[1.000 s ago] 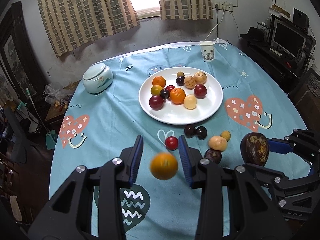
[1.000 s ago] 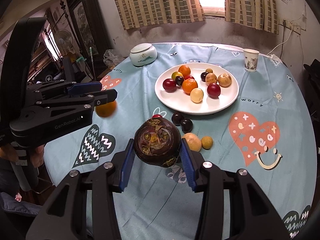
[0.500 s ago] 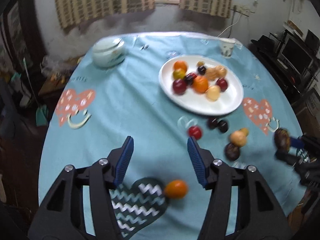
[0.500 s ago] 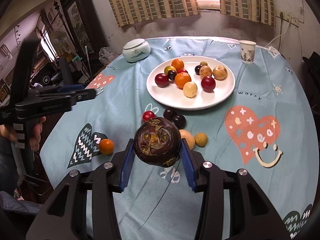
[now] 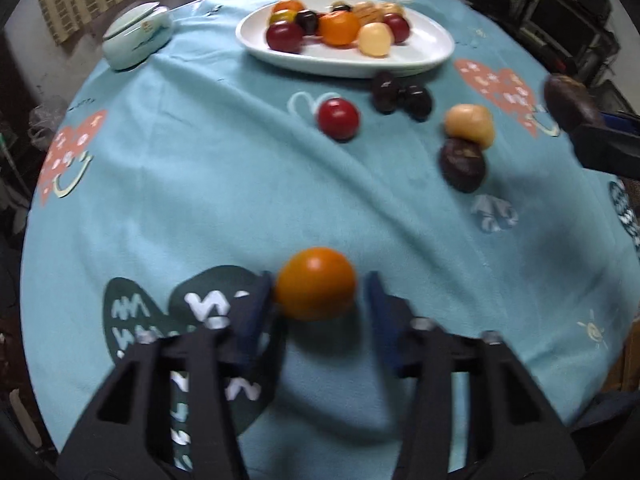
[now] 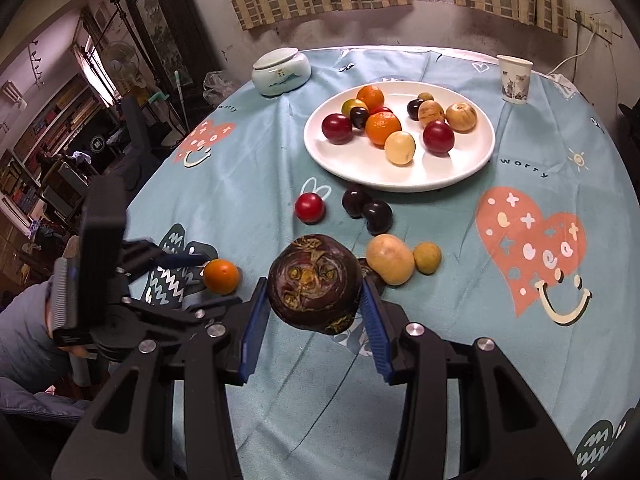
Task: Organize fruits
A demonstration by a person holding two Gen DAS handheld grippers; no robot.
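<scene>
Down through my left wrist camera, blurred, my left gripper sits low over the blue tablecloth near the tabletop's near edge. Its jaws have just been closing, and a small orange lies on the cloth between them. One pad looks to touch the fruit and the other stands just clear, though the blur makes that uncertain. Toward the far edge, a white plate carries fruit. Loose on the cloth between plate and gripper are a red fruit, two dark fruits, a tan fruit and a dark purple one.

Next, through my right wrist camera, my right gripper is closed partway on a large dark purple fruit, held above the cloth with both blue pads pressed against it. At the tabletop's left edge, the left gripper flanks the small orange. The plate sits toward the far edge, with a paper cup and a lidded ceramic jar beyond it.
</scene>
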